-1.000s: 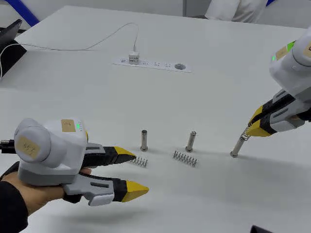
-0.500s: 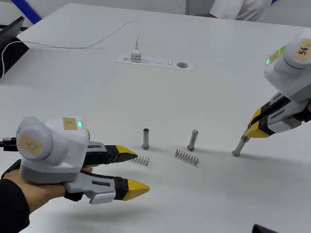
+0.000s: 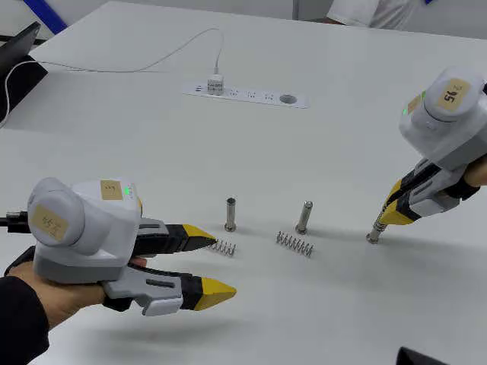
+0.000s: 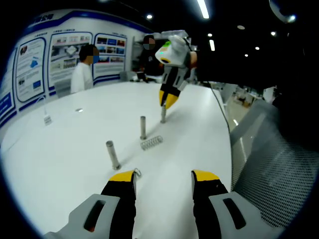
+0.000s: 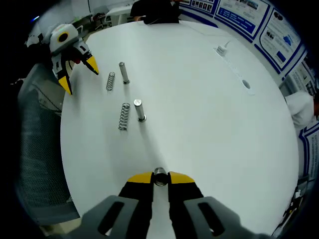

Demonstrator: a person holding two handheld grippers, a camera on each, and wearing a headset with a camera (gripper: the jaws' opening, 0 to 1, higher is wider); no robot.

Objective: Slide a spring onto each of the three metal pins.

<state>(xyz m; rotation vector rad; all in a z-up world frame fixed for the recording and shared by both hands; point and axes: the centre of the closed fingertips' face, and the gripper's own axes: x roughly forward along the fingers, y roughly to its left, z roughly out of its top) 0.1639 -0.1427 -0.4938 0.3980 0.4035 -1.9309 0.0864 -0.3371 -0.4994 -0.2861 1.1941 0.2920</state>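
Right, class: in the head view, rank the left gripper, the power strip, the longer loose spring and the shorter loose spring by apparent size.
1. left gripper, though it is nearest the camera, which inflates it
2. power strip
3. longer spring
4. shorter spring

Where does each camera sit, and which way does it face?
Head view: on the headset, looking down at the table; left hand-held gripper, right hand-held gripper and a hand show.
Left gripper view: on the left one, facing the middle pin; its open jaws show.
Right gripper view: on the right one, pointing down; its jaws show, shut on the third pin.
Shared: both gripper views see the long spring.
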